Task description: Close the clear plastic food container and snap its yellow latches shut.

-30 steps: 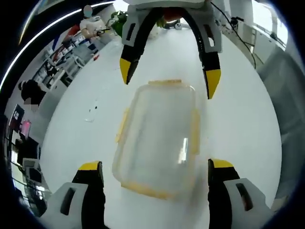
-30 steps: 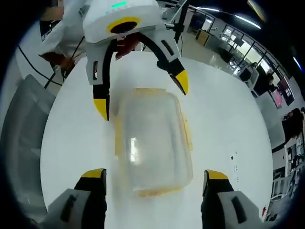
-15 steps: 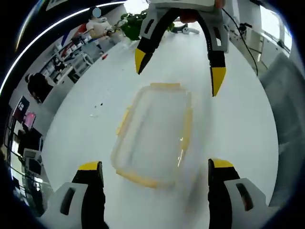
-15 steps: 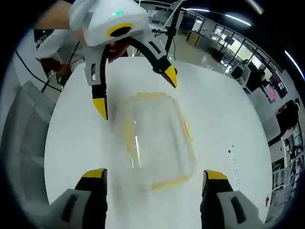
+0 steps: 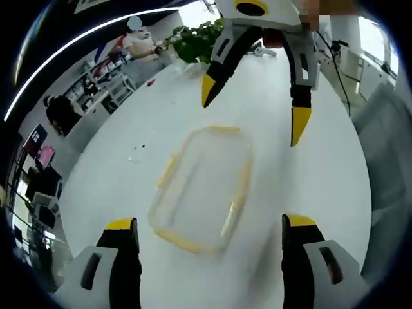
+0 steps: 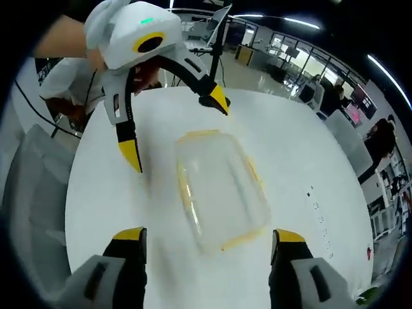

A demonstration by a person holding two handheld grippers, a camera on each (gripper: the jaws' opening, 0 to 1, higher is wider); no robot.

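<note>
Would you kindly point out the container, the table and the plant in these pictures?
container [image 5: 203,187], left gripper view, middle of the clear lid.
table [image 6: 290,138], right gripper view, bare white top beside the container.
plant [image 5: 196,46], left gripper view, green leaves.

An open-plan office or lab: desks with monitors [image 6: 353,111], ceiling strip lights [image 6: 302,24], shelving [image 5: 103,87].

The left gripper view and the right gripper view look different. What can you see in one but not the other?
Left gripper view: a green plant past the table's far edge, and the right tool, open, above the container.

Right gripper view: the left tool, open, a person's sleeve behind it, and small dark specks on the table.

Both: the clear container with yellow latches, lying on the white table, touched by no tool.
</note>
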